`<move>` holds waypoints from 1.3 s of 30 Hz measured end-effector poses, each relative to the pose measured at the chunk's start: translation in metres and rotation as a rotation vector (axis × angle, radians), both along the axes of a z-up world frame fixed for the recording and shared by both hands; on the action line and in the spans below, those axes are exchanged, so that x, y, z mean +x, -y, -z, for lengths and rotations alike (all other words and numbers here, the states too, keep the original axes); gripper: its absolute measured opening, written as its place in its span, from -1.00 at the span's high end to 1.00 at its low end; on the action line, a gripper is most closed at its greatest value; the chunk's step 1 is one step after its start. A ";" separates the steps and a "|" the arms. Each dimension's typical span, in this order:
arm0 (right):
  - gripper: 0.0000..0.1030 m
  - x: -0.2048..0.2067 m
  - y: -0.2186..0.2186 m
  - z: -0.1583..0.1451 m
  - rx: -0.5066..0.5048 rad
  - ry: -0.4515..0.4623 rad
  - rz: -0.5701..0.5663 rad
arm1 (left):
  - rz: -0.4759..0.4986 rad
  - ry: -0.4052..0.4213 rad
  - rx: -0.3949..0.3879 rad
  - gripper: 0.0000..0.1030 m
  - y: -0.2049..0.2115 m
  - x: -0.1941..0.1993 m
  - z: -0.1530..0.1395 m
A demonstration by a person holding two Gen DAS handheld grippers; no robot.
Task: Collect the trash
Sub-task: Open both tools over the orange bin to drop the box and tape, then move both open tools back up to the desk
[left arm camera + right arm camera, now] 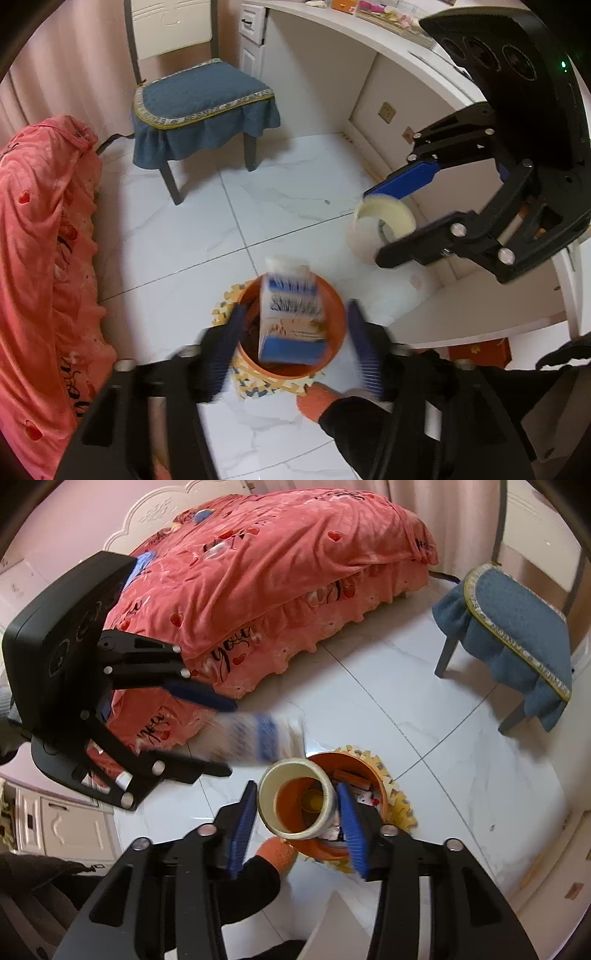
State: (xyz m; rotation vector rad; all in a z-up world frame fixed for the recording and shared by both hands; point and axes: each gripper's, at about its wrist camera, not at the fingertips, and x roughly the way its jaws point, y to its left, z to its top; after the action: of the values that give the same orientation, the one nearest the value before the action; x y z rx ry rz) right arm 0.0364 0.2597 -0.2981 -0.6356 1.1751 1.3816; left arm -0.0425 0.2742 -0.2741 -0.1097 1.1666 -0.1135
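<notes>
We see left gripper jaws apart, carton loose between them above orange bin. Right gripper apart too, tape roll over rim. Risk: roll clips rim, bounces onto floor.

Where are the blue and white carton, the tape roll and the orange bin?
blue and white carton [291, 314], left wrist view, its front face.
tape roll [297, 797], right wrist view, its cream rim.
orange bin [338, 317], left wrist view, its right rim.
</notes>
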 end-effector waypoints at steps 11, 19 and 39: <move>-0.01 0.002 0.004 -0.005 -0.002 -0.007 0.014 | 0.009 -0.012 0.008 -0.25 0.003 -0.002 -0.007; -0.07 0.006 0.028 -0.038 0.029 -0.004 0.046 | 0.018 0.019 0.032 -0.38 0.017 0.003 -0.037; -0.20 0.014 0.195 -0.187 0.207 0.103 0.225 | 0.217 0.150 0.100 -0.57 0.138 0.020 -0.143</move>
State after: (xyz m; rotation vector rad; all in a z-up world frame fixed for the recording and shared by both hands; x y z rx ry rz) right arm 0.0504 0.0650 -0.1108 -0.4094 0.9747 1.2439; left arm -0.0224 0.1367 -0.1315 0.1124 1.0292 -0.2509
